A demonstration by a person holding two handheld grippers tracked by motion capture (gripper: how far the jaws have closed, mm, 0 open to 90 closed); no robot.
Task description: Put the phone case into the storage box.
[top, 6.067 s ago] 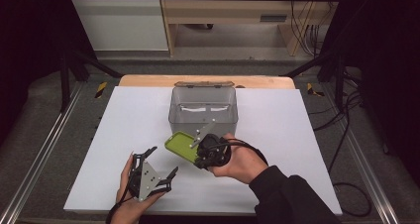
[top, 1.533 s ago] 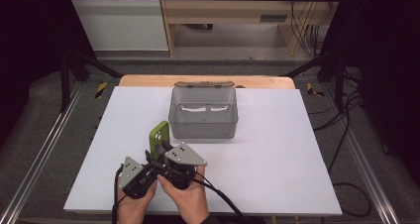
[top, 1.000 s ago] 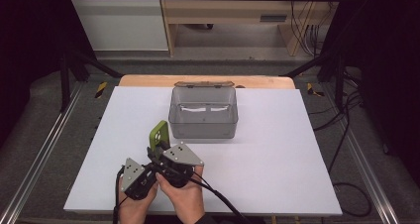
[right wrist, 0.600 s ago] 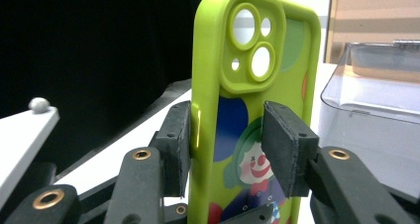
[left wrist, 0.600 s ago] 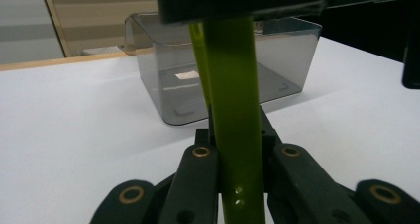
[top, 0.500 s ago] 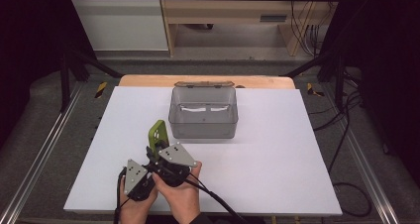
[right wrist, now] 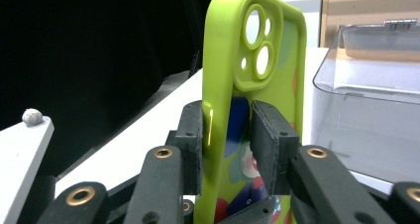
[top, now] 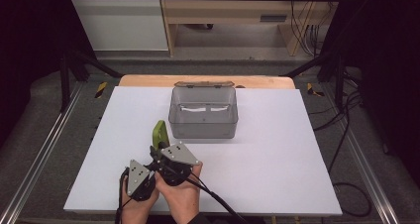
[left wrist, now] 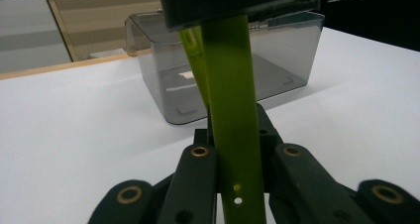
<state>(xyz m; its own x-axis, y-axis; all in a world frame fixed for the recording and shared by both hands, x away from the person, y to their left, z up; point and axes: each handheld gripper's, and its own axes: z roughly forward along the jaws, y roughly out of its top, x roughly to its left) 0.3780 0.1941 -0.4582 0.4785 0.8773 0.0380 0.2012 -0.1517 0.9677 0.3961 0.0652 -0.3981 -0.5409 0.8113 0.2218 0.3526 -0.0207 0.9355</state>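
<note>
A lime-green phone case [top: 159,132] stands on edge above the white table [top: 277,174], just left of and in front of a clear grey box [top: 203,112]. Both hands meet at the near left. My left gripper [top: 150,159] is shut on the case's lower end; its own view shows the case's narrow edge [left wrist: 230,110] rising between the pads [left wrist: 198,157]. My right gripper [top: 158,148] has just been closing, with the case's camera-hole end [right wrist: 247,60] standing between its pads [right wrist: 270,144], which touch it on both sides.
The clear box [left wrist: 277,50] stands open-topped at the table's middle back, with a hinged lid behind it, and appears again in the right gripper view [right wrist: 366,100]. A wooden strip [top: 148,80] runs along the far edge. Cables trail from both grippers toward the near edge.
Several seconds ago the case lay flat under the right gripper near the box; now it stands upright between both grippers. Over the last second the hands have stayed put.
</note>
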